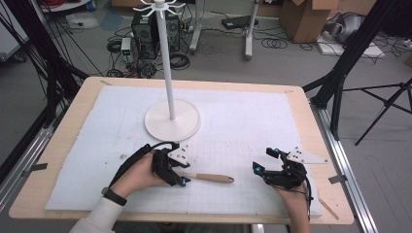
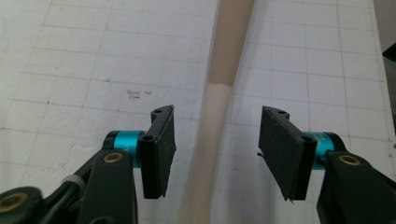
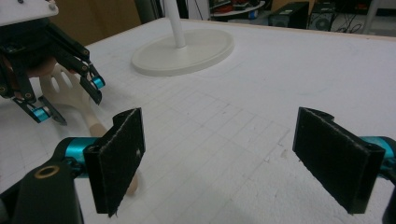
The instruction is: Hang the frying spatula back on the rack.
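White gridded padding (image 1: 243, 126) covers the wooden table (image 1: 63, 145), with cables, a computer tower and cardboard boxes cluttering the floor beyond it. On the far middle of the padding stands a white stand with a round base and a tall thin pole (image 1: 172, 119); its hooked top is cut off at the upper edge of the high view. A slotted spatula with a pale head and a tan wooden handle (image 1: 211, 178) lies flat near the front. From above, its head is hidden under the left gripper (image 1: 177, 180), whose spread jaws straddle the shaft without touching it, as the left gripper view shows (image 2: 215, 154). The right gripper (image 1: 265, 160) rests well apart to the right, jaws wide and holding nothing (image 3: 219, 158). In its own view, one jaw partly hides the handle's end.
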